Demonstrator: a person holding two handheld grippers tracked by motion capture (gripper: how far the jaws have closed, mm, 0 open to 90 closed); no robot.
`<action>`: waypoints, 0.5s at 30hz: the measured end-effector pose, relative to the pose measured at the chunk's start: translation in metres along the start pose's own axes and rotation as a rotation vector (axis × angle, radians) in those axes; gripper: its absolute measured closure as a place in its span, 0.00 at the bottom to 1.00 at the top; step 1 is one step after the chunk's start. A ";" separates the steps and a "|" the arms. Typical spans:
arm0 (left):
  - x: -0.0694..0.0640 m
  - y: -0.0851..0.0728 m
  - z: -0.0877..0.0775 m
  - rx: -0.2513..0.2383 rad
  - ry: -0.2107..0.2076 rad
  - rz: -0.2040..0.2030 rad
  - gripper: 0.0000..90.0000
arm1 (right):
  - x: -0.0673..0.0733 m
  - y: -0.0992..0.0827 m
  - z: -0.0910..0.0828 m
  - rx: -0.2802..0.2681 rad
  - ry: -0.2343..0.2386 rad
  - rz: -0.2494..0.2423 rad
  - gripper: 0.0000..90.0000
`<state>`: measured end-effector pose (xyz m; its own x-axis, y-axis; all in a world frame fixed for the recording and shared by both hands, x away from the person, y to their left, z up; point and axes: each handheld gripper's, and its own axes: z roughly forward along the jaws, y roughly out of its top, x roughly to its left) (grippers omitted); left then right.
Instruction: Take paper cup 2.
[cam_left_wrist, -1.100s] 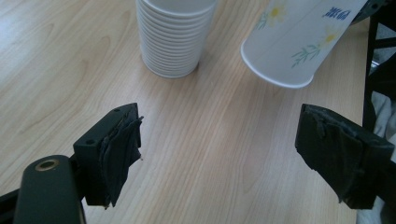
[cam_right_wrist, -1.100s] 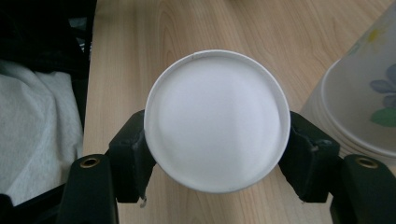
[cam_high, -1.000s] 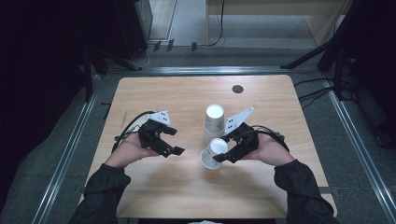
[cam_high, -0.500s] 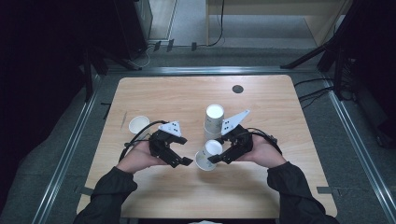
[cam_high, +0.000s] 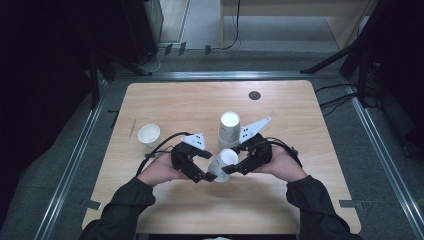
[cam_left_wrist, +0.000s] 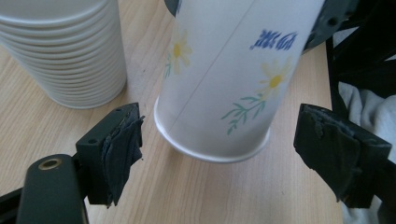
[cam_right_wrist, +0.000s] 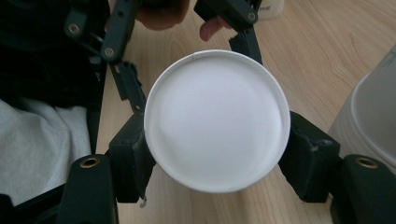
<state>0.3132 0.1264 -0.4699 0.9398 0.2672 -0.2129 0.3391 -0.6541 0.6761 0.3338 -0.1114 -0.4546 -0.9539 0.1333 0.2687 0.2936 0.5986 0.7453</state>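
Light wooden rectangular worktop (cam_high: 165, 107) on a grey carpeted floor (cam_high: 380, 150), metal rails (cam_high: 70, 165) running along both sides, dark room around it, cables (cam_high: 340, 97) trailing on the right. Small round dark disc (cam_high: 254, 95) sits near the worktop's far edge. Tall upside-down stack of white paper cups (cam_high: 229, 131) stands mid-worktop; a single white paper cup (cam_high: 149, 135) stands upright well apart to the left.

White flower-printed paper cup (cam_high: 222, 165) is held tilted just in front of the stack, above the wood, between both hands. Right tongs (cam_high: 229, 170) grip it, pads pressed on both sides of its closed base end in the right gripper view (cam_right_wrist: 217, 119). Left tongs (cam_high: 209, 176) stand open at the cup's rim end; jaws have just been closing a bit, cup (cam_left_wrist: 224, 84) partly between them, pads not touching it. Dark sleeves come in from the bottom edge.
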 end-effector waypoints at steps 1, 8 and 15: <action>0.000 0.000 0.000 0.000 0.000 0.000 0.18 | 0.000 0.000 -0.001 -0.010 0.005 0.000 0.38; 0.000 0.002 0.006 -0.025 -0.035 0.023 0.18 | 0.002 0.003 -0.001 -0.031 0.014 0.002 0.38; -0.002 0.003 0.008 -0.032 -0.033 0.052 0.18 | 0.002 0.004 0.001 -0.041 0.038 0.015 0.38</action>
<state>0.3126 0.1189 -0.4732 0.9573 0.2097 -0.1992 0.2885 -0.6431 0.7093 0.3334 -0.1079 -0.4518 -0.9466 0.1119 0.3025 0.3111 0.5638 0.7651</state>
